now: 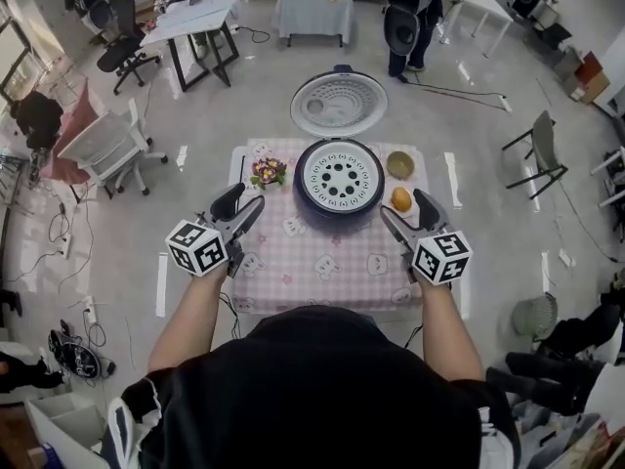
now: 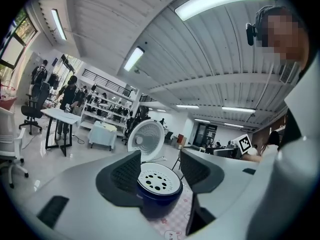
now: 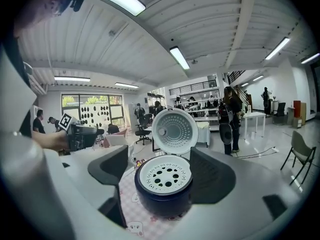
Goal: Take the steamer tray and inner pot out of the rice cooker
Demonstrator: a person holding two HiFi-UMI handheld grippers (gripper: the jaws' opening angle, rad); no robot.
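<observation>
A dark blue rice cooker point(image 1: 339, 206) stands at the far middle of the pink checked table point(image 1: 293, 262), its lid point(image 1: 339, 104) swung open behind it. The white perforated steamer tray point(image 1: 340, 176) lies in its top; the inner pot beneath is hidden. My left gripper point(image 1: 241, 206) hovers open at the cooker's near left, nothing between its jaws. My right gripper point(image 1: 407, 213) hovers open at its near right, also empty. The tray point(image 2: 159, 179) and cooker point(image 2: 159, 201) appear past the left gripper's jaws, and the tray point(image 3: 165, 174) and lid point(image 3: 175, 130) past the right gripper's jaws.
A small flower arrangement point(image 1: 268, 172) sits left of the cooker. A small bowl point(image 1: 399, 164) and an orange fruit point(image 1: 401, 199) sit to its right, close to my right gripper. Chairs, desks and a standing person point(image 1: 415, 13) surround the table.
</observation>
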